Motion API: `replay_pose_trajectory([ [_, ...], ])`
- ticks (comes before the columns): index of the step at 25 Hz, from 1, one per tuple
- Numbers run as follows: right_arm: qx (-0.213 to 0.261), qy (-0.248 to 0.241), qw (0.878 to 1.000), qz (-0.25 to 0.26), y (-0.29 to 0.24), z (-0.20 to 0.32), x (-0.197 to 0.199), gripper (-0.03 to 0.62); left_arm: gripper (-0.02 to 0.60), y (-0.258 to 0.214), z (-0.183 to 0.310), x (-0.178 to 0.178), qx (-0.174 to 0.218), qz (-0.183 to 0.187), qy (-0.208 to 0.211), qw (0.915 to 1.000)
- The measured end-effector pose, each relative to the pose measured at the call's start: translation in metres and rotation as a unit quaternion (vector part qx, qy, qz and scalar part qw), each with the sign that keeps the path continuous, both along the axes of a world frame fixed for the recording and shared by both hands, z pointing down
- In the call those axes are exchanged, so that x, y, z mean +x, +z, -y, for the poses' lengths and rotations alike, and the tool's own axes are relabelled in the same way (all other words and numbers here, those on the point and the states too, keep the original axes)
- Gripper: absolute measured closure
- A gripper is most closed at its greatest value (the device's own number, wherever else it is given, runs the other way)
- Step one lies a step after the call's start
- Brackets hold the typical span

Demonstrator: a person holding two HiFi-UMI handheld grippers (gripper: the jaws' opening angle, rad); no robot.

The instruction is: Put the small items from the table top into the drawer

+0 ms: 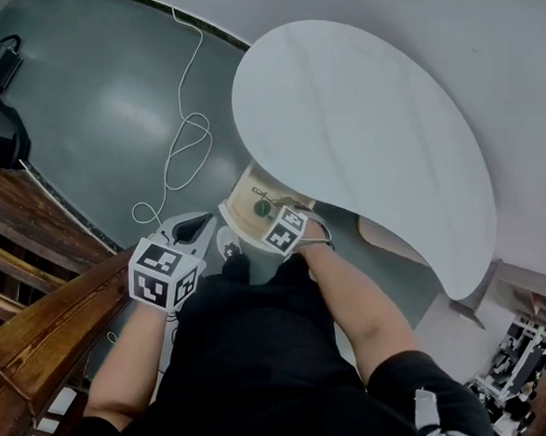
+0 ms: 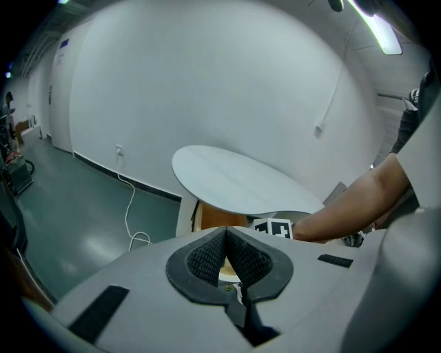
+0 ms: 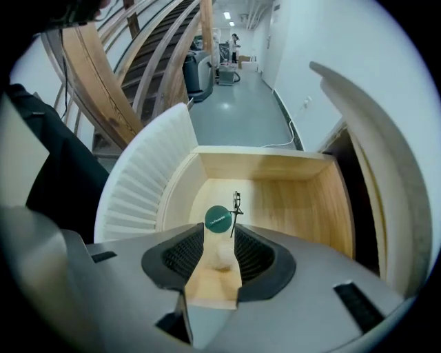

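So our right tongs (image 3: 220, 232) are hanging nose-down over the open drawer (image 3: 262, 165), spread wide and not gripping anything. Through the gap we're looking straight at the wooden floor of the drawer. A round green disc (image 3: 218, 220) lies in there just past the tips, with a thin black clip (image 3: 237, 202) right beside it. There's also a pale blob (image 3: 222, 256) on the wood between the pads. It's too blurry to call, maybe another small item. The left tongs (image 2: 224, 233) sit off to the side with the tips pressed together and nothing in them. In the left gripper view our own forearm (image 2: 344, 210) cuts across on the right. The white table (image 1: 373, 126) overhangs the back of the drawer. In the head view the marker cube (image 1: 286, 230) and our black top cover most of it, so only a sliver shows. Around us there's a white cable (image 1: 186, 150) looped on the floor, a wooden railing (image 1: 51, 318) on our left, and the drawer's ribbed white front (image 3: 141, 183).
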State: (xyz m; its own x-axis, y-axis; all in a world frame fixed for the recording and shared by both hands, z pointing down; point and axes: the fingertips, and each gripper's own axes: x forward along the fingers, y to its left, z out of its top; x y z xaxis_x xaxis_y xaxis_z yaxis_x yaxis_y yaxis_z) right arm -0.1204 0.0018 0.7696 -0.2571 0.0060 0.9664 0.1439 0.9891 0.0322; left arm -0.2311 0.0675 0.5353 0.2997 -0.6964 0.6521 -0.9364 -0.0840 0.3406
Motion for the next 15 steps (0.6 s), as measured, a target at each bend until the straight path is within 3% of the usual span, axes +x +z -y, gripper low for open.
replay_pose_trajectory([
  [3,-0.002,0.045,0.998,0.048,-0.029,0.002,-0.002,0.468,0.566,-0.004,0.006,0.007,0.01,0.0,0.019,0.9998],
  [5,-0.014,0.107,0.989,0.099,-0.057,0.009,0.0,0.473,0.566,-0.009,0.012,0.014,0.02,-0.001,0.032,0.9993],
  [9,-0.05,0.239,0.944,0.22,-0.133,0.018,0.012,0.543,0.566,-0.021,0.025,0.028,0.041,-0.007,0.057,0.9975],
  [15,-0.051,0.307,0.881,0.355,-0.245,0.023,0.03,0.585,0.566,-0.048,0.038,0.051,0.077,-0.007,0.088,0.9931],
])
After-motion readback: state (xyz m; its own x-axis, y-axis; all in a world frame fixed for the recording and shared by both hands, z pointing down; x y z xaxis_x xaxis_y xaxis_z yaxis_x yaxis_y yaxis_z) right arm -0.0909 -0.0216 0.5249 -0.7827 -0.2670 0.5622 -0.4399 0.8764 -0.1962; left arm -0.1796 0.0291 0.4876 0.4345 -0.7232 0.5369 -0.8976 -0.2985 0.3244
